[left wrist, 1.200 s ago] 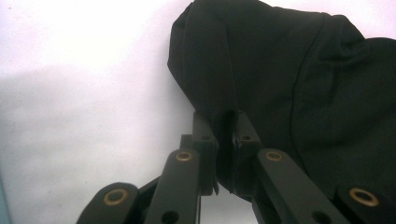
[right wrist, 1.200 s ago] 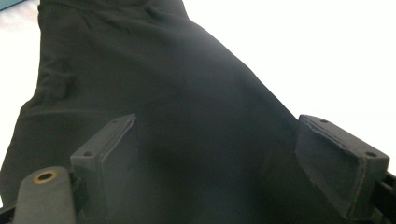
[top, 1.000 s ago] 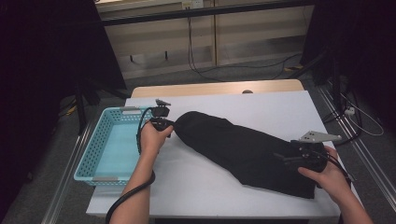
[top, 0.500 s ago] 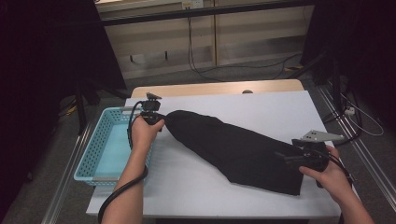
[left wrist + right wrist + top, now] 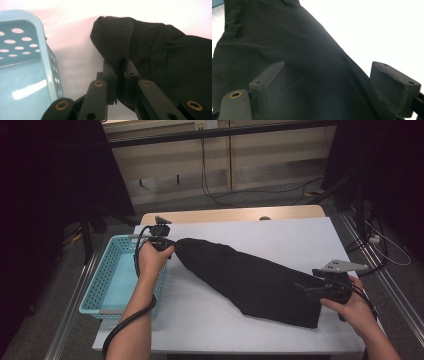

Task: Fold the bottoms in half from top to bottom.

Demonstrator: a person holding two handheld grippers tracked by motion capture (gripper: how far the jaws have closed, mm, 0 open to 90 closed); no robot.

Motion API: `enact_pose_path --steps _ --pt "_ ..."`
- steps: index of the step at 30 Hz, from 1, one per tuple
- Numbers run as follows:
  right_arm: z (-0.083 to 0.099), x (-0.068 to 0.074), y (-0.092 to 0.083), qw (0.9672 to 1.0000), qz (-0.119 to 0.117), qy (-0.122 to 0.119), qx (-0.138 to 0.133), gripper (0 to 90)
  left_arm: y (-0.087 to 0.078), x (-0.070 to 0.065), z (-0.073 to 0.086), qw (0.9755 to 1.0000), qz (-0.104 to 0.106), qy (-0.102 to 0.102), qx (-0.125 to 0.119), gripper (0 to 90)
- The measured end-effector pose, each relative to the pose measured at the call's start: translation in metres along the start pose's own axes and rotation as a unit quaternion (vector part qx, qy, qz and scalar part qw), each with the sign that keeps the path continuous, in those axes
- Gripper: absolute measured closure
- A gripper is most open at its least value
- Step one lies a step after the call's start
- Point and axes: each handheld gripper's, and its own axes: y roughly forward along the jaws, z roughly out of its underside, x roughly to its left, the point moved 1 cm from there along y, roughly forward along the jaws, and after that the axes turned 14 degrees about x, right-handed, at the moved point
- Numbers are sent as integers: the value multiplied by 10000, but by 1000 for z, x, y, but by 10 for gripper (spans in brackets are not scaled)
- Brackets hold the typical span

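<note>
A long black garment (image 5: 250, 277) lies slantwise across the white table (image 5: 300, 235). At its far left end, beside the blue basket (image 5: 100, 270), my left gripper (image 5: 167, 244) is shut on a bunched fold. In the left gripper view the jaws (image 5: 120, 67) pinch the dark cloth (image 5: 160, 50) tightly, with the basket's wall (image 5: 42, 45) close by. My right gripper (image 5: 327, 287) rests at the garment's near right end. In the right gripper view it (image 5: 329, 80) stands wide open over the black fabric (image 5: 299, 50), and its pads do not press on the cloth.
The perforated blue basket sits at the table's left edge with nothing visible inside. A wooden strip (image 5: 225, 215) runs along the table's far edge. Dark curtains and cables on the floor lie beyond. The person's forearms come in from the bottom.
My left hand has risen slightly and moved toward the far left with the garment's end, drawing the cloth out longer. The right hand has kept still.
</note>
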Motion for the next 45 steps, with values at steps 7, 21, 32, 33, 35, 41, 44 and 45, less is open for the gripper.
enact_pose_path --steps 7,21,32,33,35,41,44,45 --pt "1 -3 -1 10000 15 19 -26 137 -11 9 -4 9997 -202 -142 -36 839" --pt "2 -2 0 10000 -14 20 8 137 -13 -16 -3 9995 39 292 -68 839" --pt "1 2 3 10000 -48 -42 45 137 13 -77 19 9900 650 1230 -233 839" --pt "1 3 4 10000 -62 -49 46 137 15 -80 21 9893 692 1261 -228 838" --pt "1 4 4 9999 -64 -62 64 137 23 -88 27 9866 747 1435 -193 838" --pt "1 5 5 9999 -60 -93 73 137 38 -100 38 9830 1039 1492 -239 838" --pt "1 6 6 9999 -70 -80 89 137 46 -102 43 9810 1214 1495 -247 837" --pt "1 6 6 9999 -70 -90 95 136 49 -104 45 9802 1266 1503 -238 837"
